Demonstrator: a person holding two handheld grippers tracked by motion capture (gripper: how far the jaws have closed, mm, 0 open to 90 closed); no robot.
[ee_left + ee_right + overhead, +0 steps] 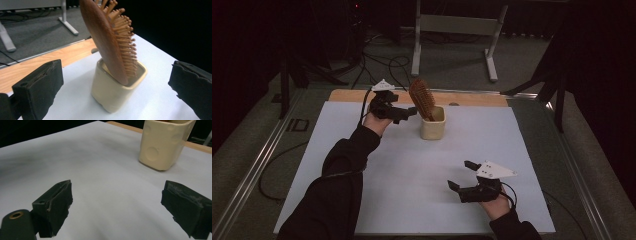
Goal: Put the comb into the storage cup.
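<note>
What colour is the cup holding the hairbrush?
Cream, the cup shows best in the left gripper view.

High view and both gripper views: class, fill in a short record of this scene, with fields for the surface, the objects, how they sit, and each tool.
surface: white sheet on a wooden table
objects: wooden brush; cream cup
relation: brush stands in the cup, tilted, bristle head up
left tool: open, close beside the cup, holding nothing
right tool: open, near the sheet's front edge, apart from the cup, holding nothing
</note>
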